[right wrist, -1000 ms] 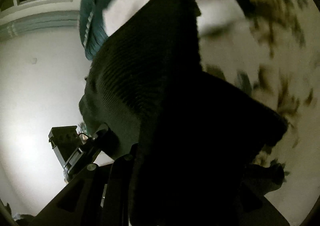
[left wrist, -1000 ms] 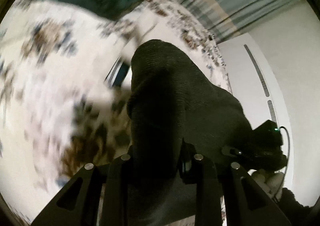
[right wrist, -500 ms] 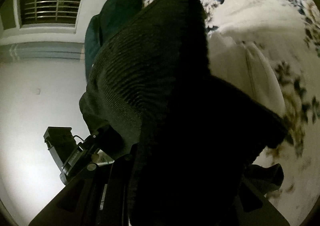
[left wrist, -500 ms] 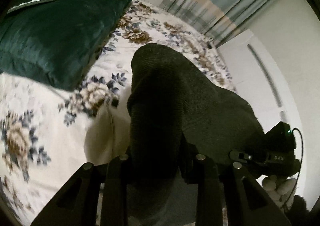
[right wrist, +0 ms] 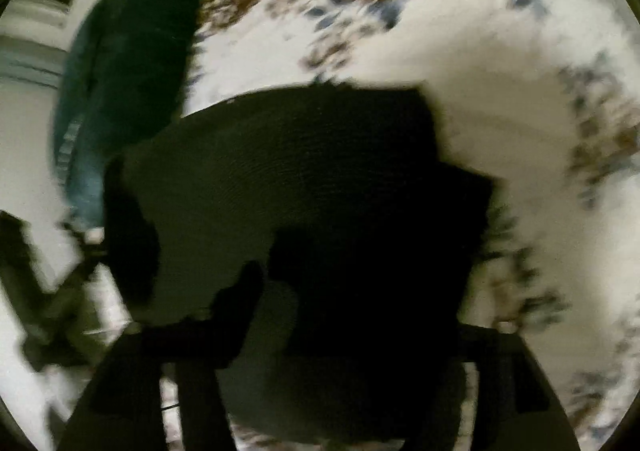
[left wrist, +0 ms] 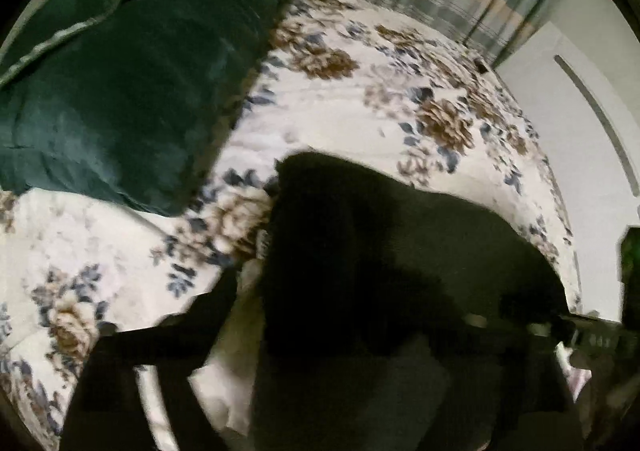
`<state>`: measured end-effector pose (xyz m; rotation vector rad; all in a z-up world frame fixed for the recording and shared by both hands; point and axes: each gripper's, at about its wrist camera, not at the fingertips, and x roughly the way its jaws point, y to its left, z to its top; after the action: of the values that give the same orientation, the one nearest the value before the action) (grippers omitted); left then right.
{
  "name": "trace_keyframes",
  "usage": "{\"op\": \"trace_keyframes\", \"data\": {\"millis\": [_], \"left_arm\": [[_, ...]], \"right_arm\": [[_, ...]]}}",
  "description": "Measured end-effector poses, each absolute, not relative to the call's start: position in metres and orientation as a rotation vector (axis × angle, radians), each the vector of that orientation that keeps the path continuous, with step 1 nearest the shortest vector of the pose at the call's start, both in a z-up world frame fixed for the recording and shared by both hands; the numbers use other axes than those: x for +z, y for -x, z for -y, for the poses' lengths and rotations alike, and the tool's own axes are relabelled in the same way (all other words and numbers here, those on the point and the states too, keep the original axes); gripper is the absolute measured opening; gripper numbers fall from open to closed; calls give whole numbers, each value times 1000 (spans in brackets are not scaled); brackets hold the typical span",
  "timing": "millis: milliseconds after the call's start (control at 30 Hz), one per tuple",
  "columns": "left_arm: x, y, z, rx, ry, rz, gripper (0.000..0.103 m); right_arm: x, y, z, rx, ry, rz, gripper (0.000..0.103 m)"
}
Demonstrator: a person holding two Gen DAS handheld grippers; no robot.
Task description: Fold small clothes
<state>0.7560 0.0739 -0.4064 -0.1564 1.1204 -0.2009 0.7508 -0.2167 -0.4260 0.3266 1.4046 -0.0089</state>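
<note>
While both jaws have just been opening, left gripper (left wrist: 360, 311) and right gripper (right wrist: 360, 291) stand wide, dark knit garment (left wrist: 380, 251) lying loose between them on floral bedspread (left wrist: 360, 111).

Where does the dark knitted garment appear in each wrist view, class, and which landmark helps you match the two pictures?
Left wrist view: the dark knitted garment fills the lower centre and right, lying over the floral bedspread.
Right wrist view: the garment fills the centre and bottom, ribbed face towards the camera.
Shared landmark: the dark green pillow, upper left in the left view, and upper left in the right view.
</note>
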Motion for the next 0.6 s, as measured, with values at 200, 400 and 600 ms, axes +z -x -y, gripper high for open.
{"op": "trace_keyframes", "data": {"millis": [200,400,600], "left_arm": [[-385,-729,-65,-90,78,-1064,97],[-356,-683,-50,-40,8,-1048,97],[-308,-629,-46,-44,3,-1023,97]], "right_arm": [[-386,-704,218,-201,-22,-1305,103],[-334,-648,216,-273,26,-1216,103],[-255,-579,216,-306,24,-1139,103]]}}
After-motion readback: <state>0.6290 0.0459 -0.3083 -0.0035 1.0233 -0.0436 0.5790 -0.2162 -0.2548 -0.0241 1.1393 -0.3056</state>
